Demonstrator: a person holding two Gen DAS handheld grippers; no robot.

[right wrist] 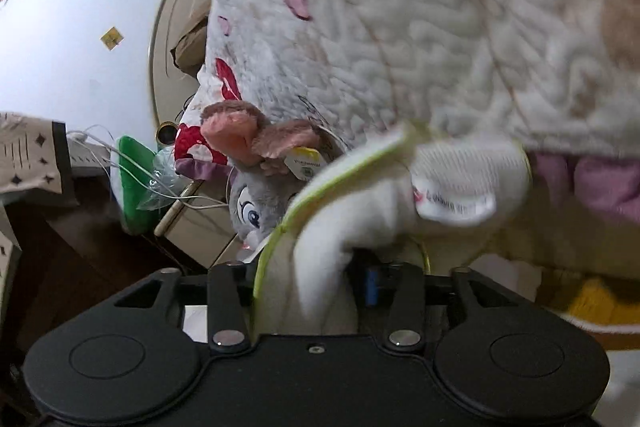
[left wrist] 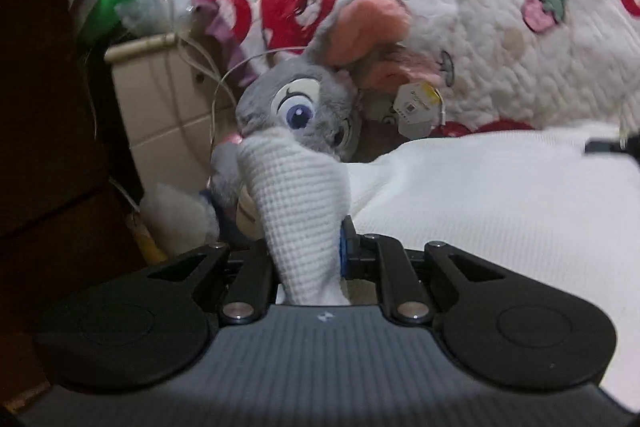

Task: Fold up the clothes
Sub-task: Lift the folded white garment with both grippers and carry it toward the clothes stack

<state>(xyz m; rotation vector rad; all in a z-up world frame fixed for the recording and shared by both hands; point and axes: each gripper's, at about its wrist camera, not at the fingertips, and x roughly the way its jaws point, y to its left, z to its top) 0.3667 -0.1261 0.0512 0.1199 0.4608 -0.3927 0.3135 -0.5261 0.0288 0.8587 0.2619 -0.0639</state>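
A white waffle-knit garment [left wrist: 500,195] stretches across the lower right of the left wrist view. My left gripper [left wrist: 308,259] is shut on a bunched fold of it, which rises between the jaws. In the right wrist view my right gripper [right wrist: 316,283] is shut on another part of the same white garment [right wrist: 460,171], an edge with a yellow-green trim and a sewn-in label. The cloth hides the fingertips in both views.
A grey plush rabbit [left wrist: 296,103] with pink ears lies just beyond the left gripper and also shows in the right wrist view [right wrist: 252,203]. A white quilted blanket [left wrist: 460,19] with red and pink prints is piled behind. A beige cabinet [left wrist: 168,107], cables and a green bag [right wrist: 136,183] stand at left.
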